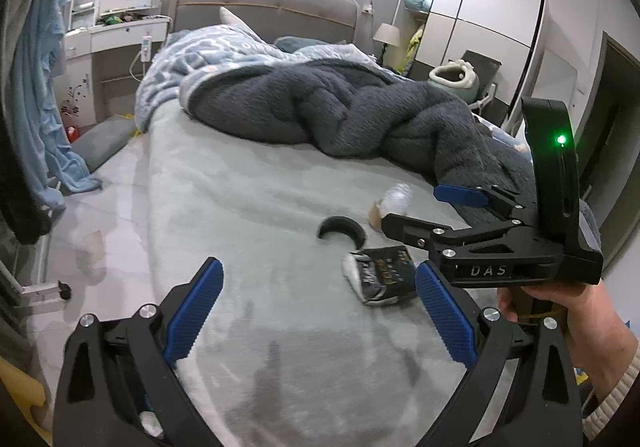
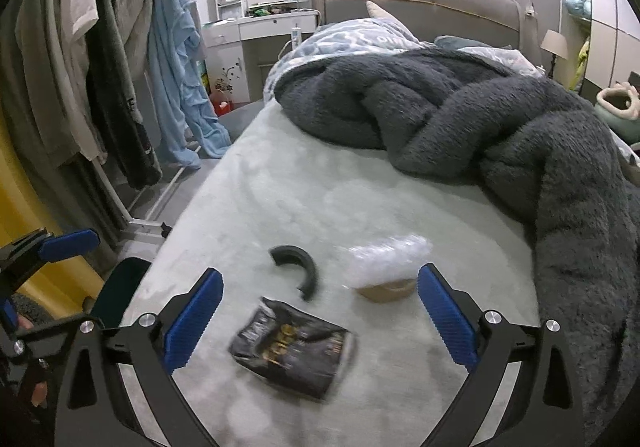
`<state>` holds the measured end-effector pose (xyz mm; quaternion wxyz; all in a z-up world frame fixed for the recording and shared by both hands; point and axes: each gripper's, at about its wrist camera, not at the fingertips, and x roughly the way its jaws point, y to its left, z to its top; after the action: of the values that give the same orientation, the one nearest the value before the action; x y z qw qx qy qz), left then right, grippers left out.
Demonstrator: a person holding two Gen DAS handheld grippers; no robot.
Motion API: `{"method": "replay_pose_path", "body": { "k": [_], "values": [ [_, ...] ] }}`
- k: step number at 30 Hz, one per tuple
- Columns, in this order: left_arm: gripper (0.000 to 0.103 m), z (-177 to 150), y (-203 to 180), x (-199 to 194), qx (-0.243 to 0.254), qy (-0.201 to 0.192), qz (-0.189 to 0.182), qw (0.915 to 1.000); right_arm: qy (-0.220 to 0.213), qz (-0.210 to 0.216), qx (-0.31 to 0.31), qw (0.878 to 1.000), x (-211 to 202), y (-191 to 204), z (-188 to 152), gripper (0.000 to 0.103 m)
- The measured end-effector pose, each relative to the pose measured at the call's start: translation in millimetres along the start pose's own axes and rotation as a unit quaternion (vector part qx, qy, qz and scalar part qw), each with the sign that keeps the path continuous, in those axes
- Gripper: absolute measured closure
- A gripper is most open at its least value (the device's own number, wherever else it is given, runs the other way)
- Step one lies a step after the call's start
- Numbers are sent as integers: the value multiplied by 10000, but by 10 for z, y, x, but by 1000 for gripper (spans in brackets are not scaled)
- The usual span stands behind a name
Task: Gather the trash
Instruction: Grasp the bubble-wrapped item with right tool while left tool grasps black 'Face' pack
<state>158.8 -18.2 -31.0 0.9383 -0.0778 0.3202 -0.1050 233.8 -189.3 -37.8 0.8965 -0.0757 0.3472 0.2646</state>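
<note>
1. Left wrist view. The left gripper [image 1: 318, 311] has its jaws spread wide with nothing between the blue pads; it hovers over the near edge of the bed [image 1: 240, 207], which is covered in a pale grey-green sheet.
2. Same view. The right gripper [image 1: 434, 231] enters from the right, held by a hand [image 1: 560, 311] with a cream knit cuff. Its jaws are released and empty; a green light glows on its body.
3. Same view. Trash lies on the sheet near the bed's near right part: a black snack wrapper [image 1: 384, 275] just beside the left gripper's right pad, a black curved piece [image 1: 342, 229] beyond it, and a clear plastic bag [image 1: 396, 199] with a brown cardboard bit, partly hidden behind the right gripper.
4. Same view. A dark grey blanket [image 1: 360, 111] is heaped across the middle of the bed; a blue patterned quilt [image 1: 208, 55] lies toward the headboard.
5. Right wrist view. The right gripper [image 2: 320, 315] is spread open and empty above the bed's near edge. The wrapper [image 2: 292, 351] lies between its pads on the sheet, not touched.
6. Same view. The curved piece [image 2: 296, 267] lies just beyond the wrapper; the plastic bag [image 2: 388, 259] sits near the right pad.
7. Same view. The left gripper [image 2: 44, 251] shows at the left edge, off the bed's side; its state cannot be told here.
</note>
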Motion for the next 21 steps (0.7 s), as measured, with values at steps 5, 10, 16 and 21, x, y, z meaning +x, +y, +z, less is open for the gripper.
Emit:
{"method": "replay_pose_path", "body": {
  "k": [5,10,16,21],
  "values": [
    [5,-25,-157,210,19,166,-44,9999,41,51,115,9999,46,-174,-38,4],
    [5,-45,-211,359,-97,338,-120,9993,148,95,112,9998,172,-356,-30,4],
    [5,-82,-197,467,-96,474,22,9988,224,220,66,9995,301,-560,14,4],
    [5,-142,-272,613,-28,668,-4,9978,193,518,-22,9985,372,-515,60,4]
  ]
}}
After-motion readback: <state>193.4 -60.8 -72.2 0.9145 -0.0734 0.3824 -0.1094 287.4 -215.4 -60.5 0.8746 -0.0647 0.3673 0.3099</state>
